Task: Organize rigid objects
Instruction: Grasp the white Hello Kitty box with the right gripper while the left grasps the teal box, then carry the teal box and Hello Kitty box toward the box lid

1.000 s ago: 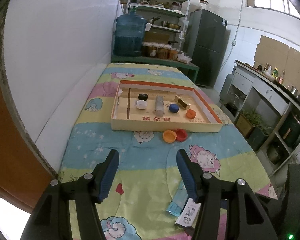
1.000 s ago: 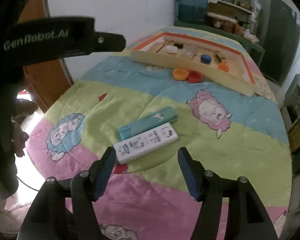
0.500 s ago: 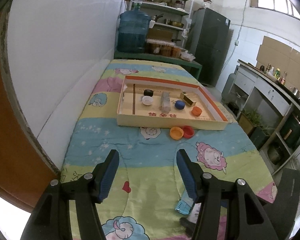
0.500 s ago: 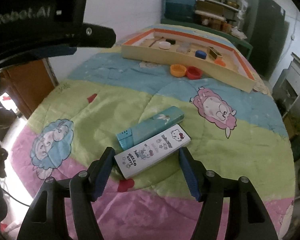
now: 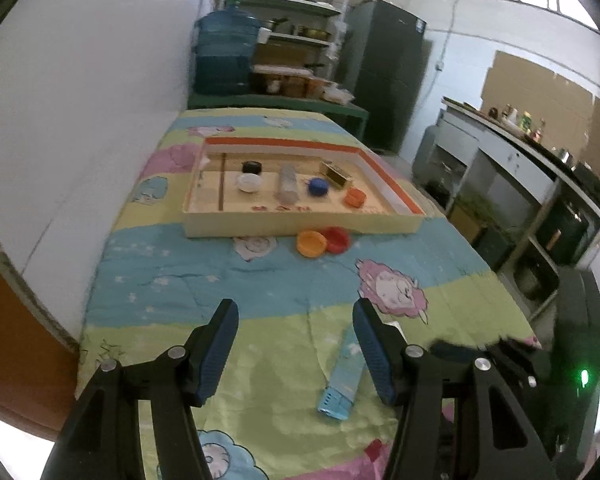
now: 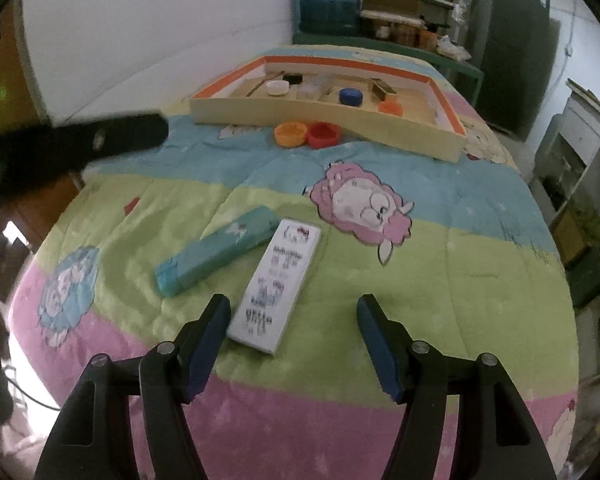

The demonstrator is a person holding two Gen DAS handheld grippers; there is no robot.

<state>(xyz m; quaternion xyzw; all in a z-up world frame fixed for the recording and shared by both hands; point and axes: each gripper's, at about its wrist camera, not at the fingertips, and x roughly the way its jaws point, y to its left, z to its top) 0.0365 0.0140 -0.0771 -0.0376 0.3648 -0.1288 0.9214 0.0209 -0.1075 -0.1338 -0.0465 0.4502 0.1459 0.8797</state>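
Your table wears a bright cartoon quilt (image 6: pixel 440 280) with sheep on it. Your right gripper (image 6: pixel 294 330) has its jaws wide apart and holds nothing; the near end of the white box (image 6: pixel 278 290) lies between them, just beside the left pad. A teal box (image 6: pixel 220 254) lies next to it. Your left gripper (image 5: pixel 296 336) is wide too, with nothing in it. Far off sits the tray (image 5: pixel 300 226) with caps inside, and an orange cap (image 5: pixel 311 243) and red cap (image 5: pixel 337 239) touch in front.

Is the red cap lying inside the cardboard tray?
No, the red cap lies on the blanket beside the orange cap, outside the cardboard tray's near wall.
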